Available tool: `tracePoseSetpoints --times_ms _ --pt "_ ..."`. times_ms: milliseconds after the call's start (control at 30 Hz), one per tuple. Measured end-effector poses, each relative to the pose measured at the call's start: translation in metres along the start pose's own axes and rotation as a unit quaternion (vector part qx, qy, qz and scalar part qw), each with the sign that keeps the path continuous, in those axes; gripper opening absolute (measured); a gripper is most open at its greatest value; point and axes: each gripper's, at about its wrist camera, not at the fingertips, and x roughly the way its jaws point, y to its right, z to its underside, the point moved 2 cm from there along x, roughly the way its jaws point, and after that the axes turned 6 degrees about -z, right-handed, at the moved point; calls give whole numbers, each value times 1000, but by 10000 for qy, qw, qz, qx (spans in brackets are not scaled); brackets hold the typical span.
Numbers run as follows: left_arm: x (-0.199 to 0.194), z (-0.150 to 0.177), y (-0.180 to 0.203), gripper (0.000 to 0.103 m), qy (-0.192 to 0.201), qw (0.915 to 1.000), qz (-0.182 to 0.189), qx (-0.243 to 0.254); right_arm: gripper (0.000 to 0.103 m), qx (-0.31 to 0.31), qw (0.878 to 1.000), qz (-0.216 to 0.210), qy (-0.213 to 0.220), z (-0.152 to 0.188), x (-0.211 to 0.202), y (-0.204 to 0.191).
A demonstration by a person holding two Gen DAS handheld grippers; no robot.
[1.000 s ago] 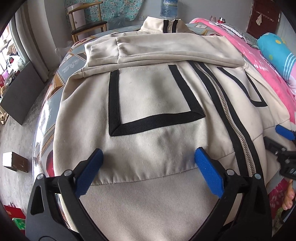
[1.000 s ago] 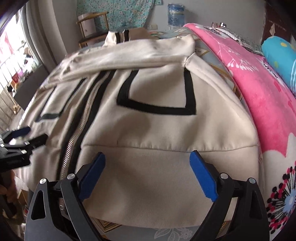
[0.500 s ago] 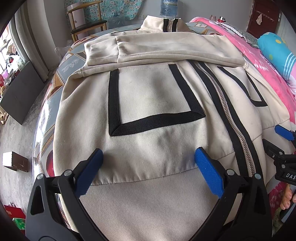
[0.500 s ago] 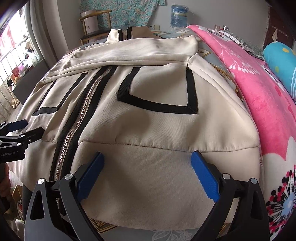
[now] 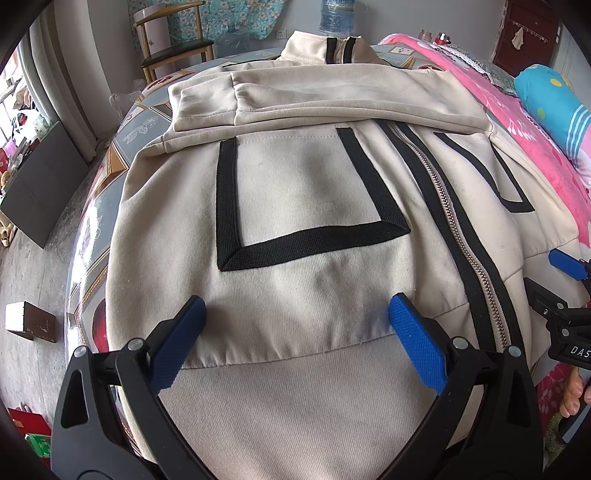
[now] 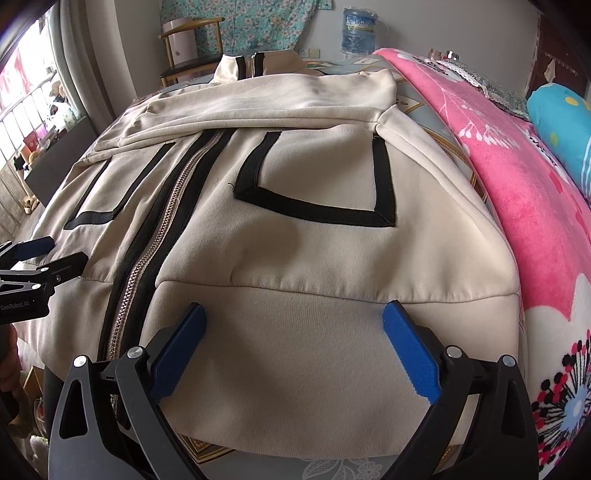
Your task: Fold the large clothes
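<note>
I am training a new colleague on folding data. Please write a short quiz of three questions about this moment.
1. True or false: the sleeves of the cream jacket are folded across its chest.
2. Are the left gripper and right gripper open or shut?
3. What lies to the right of the jacket: (a) pink blanket, (b) wooden chair, (c) water bottle?

Key: 1 true. 2 both open, over the hem, gripping nothing. 3 (a).

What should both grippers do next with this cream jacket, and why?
Probably lower and close both on the hem band. The jacket lies zipped, sleeves already folded across the chest, and the left gripper and right gripper hover open over the hem, holding nothing.
</note>
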Motion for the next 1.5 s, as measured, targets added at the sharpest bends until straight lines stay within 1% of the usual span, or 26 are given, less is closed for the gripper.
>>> tracePoseSetpoints --times_ms 967,1100,1300,1367,1500 --pt "0 -1 0 96 -15 10000 6 -7 95 -3 10000 -5 -9 0 0 1" --pt "1 -1 0 96 -69 10000 15 -24 95 -1 10000 -3 -9 0 0 1" --pt "0 1 -4 96 -54 9999 91 45 95 -4 10000 -9 -28 0 1 1" --pt "-7 3 -8 96 30 10000 45 -31 95 -12 10000 -16 -39 -1 0 1" --pt "-40 24 -26 96 549 9983 -190 87 96 -39 10000 -25 -30 0 0 1"
